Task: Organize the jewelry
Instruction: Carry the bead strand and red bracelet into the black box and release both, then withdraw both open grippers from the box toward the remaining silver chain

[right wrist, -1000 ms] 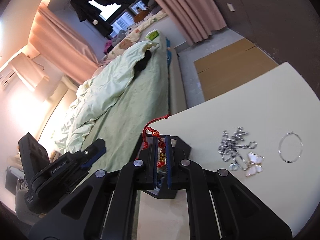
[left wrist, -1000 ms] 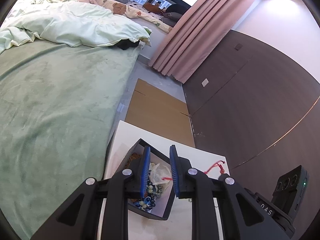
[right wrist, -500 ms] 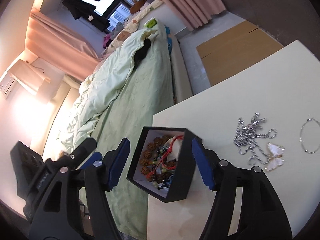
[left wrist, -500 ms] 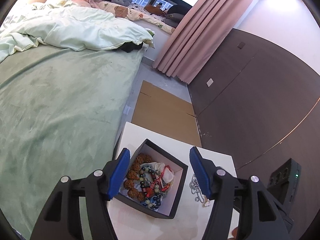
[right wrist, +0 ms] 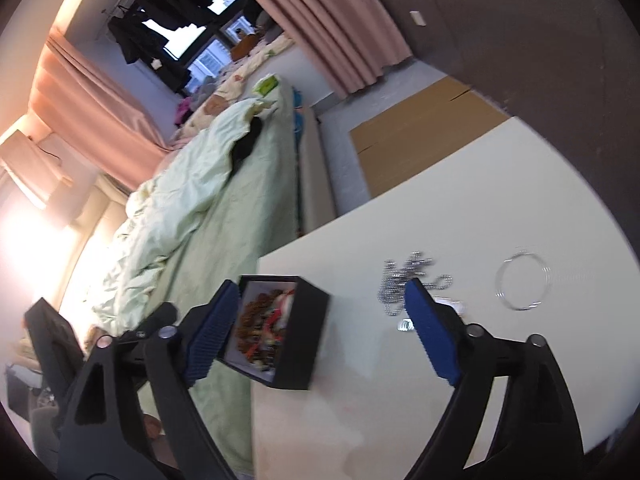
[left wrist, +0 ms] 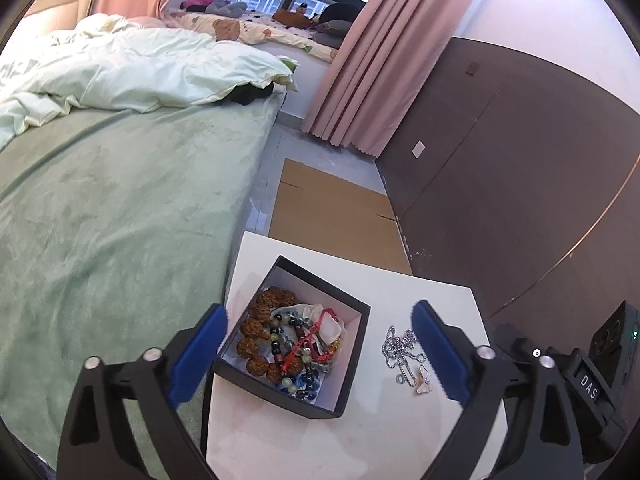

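The black square cardboard box [left wrist: 294, 338] sits at the near-left corner of the white tabletop [left wrist: 400, 436], close to the edge beside the green bed [left wrist: 120, 208]. It already holds brown seed beads, dark glass beads and a red cord piece. To its right lie the silver ball-chain necklace [left wrist: 402, 350] with a pale butterfly pendant [left wrist: 424, 378] at its near end, and farther right the thin silver wire bangle [right wrist: 522, 282].

The left gripper [left wrist: 320, 352] hangs over the box with its fingers spread wide and nothing between the pads but the box below; its jaws have just been opening. The right gripper [right wrist: 320, 328] is equally wide and empty, its jaws also just opened, its left finger in front of the box and its right finger in front of the chain. The right view is blurred, so fine detail there is uncertain.

The step in hand looks like reaching for 1 of the 2 loose pieces, most likely the chain.
- Keep the fingers wide until they straddle the densest bunch of links, then close low against the tabletop.
- Lift high enough that the dangling tail and pendant clear the box wall.
- Release over the box centre, not the rim.
- Avoid nudging the box; it stands near the table edge.
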Motion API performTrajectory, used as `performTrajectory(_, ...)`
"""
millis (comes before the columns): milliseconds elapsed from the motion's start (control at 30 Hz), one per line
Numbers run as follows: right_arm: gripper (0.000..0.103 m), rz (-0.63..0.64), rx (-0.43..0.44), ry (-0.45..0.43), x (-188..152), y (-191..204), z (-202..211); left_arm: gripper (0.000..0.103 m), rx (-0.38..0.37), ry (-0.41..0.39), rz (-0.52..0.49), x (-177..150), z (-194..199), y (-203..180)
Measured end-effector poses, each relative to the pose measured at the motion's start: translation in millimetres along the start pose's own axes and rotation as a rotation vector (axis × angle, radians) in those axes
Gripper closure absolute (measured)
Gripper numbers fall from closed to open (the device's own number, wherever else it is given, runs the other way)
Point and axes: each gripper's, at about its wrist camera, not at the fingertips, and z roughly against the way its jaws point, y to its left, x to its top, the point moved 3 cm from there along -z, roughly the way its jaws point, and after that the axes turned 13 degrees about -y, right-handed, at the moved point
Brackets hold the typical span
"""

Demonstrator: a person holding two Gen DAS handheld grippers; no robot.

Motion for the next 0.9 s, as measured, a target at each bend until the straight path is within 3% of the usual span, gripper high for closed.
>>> performTrajectory(333, 0.005, 0.042, -0.033, -0.020, 12, -29, 22, 0.008, -0.034, 0.013, -0.085, -15, 0, -30)
performTrajectory(533, 0.005, 0.090, -0.060, 0.046, 10, -43, 22, 0.009, -0.085, 0.039, -0.132, -29, -3, -51)
performTrajectory(700, 0.005, 0.128, -0.092, 0.062, 7, -52, 26, 0.021, -0.122, 0.089, -0.158, -43, -12, -66)
performTrajectory(900, 0.008, 0.044, -0.133, 0.112, 8, -77, 20, 0.046, -0.172, 0.203, -0.119, -63, -36, -75)
